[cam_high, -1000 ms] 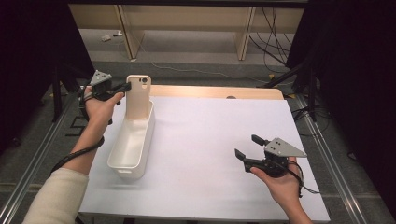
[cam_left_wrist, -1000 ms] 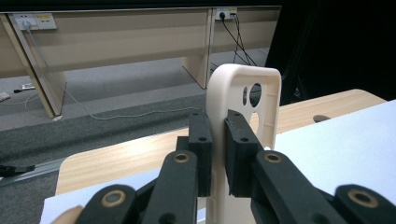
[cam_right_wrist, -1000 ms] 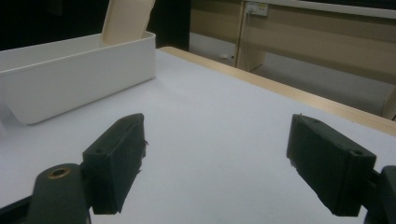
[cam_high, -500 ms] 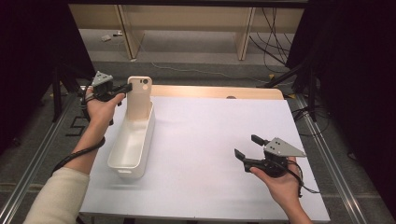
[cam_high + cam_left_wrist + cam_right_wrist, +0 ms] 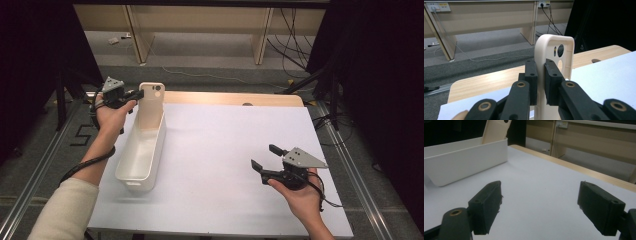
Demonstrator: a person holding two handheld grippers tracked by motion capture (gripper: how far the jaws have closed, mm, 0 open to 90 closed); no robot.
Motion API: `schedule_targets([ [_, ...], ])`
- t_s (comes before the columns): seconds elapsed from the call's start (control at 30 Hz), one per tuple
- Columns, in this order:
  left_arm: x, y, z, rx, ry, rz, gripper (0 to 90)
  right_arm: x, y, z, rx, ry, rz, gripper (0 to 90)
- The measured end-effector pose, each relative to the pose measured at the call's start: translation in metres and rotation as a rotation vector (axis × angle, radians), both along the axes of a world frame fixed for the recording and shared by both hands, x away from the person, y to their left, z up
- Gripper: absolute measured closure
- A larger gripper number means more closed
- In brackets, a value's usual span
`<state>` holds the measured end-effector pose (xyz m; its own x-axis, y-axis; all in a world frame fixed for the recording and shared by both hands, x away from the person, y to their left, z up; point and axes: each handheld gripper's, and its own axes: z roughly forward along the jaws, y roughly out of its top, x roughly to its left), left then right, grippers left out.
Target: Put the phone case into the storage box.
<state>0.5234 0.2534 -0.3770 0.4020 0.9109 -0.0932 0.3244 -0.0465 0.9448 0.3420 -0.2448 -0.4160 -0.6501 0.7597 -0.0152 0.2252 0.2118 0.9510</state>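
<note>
A cream phone case (image 5: 151, 105) stands upright at the far end of a long white bin (image 5: 141, 150) on the left of the white table sheet. My left gripper (image 5: 137, 93) is shut on the case's side edge. In the left gripper view both black pads pinch the case (image 5: 554, 53) just below its camera holes, with the gripper (image 5: 540, 82) level. My right gripper (image 5: 265, 157) rests low over the sheet at the right, held by a hand, jaws wide apart and nothing between them. The right gripper view shows its open gripper (image 5: 539, 206), with the bin (image 5: 461, 160) and the case (image 5: 495, 130) farther off.
The white sheet (image 5: 235, 135) covers a wooden table whose far edge (image 5: 235, 98) shows. Metal rails run along both sides. Beyond the table are wooden desk legs and cables on a grey floor. Dark curtains stand at left and right.
</note>
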Motion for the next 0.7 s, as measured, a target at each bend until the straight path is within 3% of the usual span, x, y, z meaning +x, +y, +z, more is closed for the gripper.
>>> schedule_targets([
  [0.7, 0.0041, -0.0006, -0.0084, 0.0, 0.023, 0.008, 82.1, 0.0001, -0.0002, 0.0, -0.007, -0.003, -0.008, 20.8],
])
